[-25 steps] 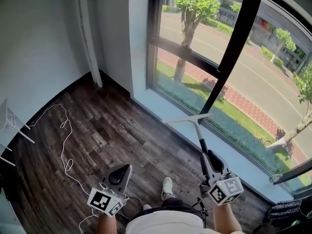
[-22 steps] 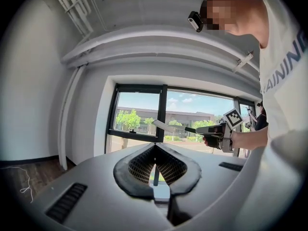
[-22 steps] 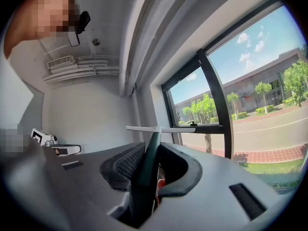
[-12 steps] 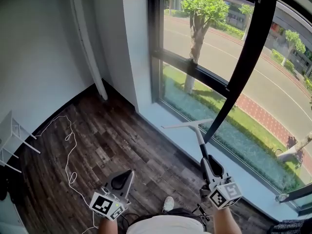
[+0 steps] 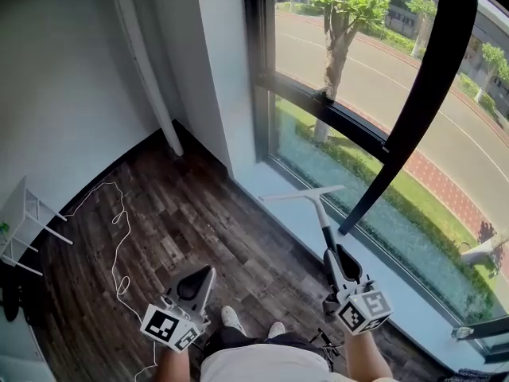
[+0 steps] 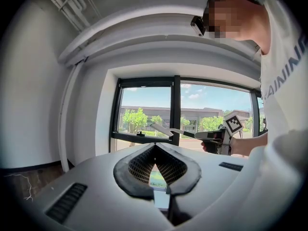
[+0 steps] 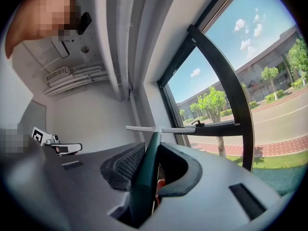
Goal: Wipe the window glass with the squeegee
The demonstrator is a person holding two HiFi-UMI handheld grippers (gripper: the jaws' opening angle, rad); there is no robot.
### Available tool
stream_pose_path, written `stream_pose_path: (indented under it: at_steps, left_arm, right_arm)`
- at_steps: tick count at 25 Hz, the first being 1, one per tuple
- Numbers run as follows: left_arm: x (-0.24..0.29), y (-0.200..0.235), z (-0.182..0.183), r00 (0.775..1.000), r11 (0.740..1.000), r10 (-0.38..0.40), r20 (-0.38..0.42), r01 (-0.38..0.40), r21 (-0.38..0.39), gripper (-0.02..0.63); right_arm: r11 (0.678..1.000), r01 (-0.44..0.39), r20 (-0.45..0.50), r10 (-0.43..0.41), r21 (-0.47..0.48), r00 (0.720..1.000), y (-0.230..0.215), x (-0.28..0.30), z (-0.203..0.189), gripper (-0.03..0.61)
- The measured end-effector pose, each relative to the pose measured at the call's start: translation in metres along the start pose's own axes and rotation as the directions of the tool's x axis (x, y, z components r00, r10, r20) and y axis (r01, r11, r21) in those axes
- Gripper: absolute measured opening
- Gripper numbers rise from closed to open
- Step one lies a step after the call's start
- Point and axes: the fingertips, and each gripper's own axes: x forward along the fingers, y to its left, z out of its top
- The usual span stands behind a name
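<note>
Right gripper (image 5: 340, 263) pinches the squeegee (image 5: 316, 207) by its handle; the blade hangs over the sill (image 5: 374, 281), short of the window glass (image 5: 374, 94). Left gripper (image 5: 196, 283) is closed, empty. Plan: lift high, seat blade flat, pull down evenly.

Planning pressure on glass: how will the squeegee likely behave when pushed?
The squeegee looks thin, so probably light. Its straight shaft seems stiff. Held only at the handle's end by the right gripper, its wide blade may twist under pressure.
</note>
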Motion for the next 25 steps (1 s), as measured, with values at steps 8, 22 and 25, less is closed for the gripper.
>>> stream_pose_path:
  at_steps: [8,22,25]
  left_arm:
    - [0.054,0.065,-0.009,0.997,0.997,-0.072,0.032,0.073,-0.016,0.015]
    - [0.113,0.257,0.002,0.974,0.974,-0.225,0.020,0.225,0.022,0.015]
    - [0.130,0.282,-0.006,0.969,0.969,-0.248,0.008,0.248,-0.010,0.015]
  right_arm:
    - [0.996,0.065,-0.014,-0.066,-0.060,0.998,-0.006,0.061,0.004,0.100]
    - [0.959,0.228,0.011,-0.229,-0.169,0.973,0.044,0.249,0.011,0.100]
    - [0.951,0.256,0.005,-0.259,-0.173,0.966,0.041,0.269,0.010,0.100]
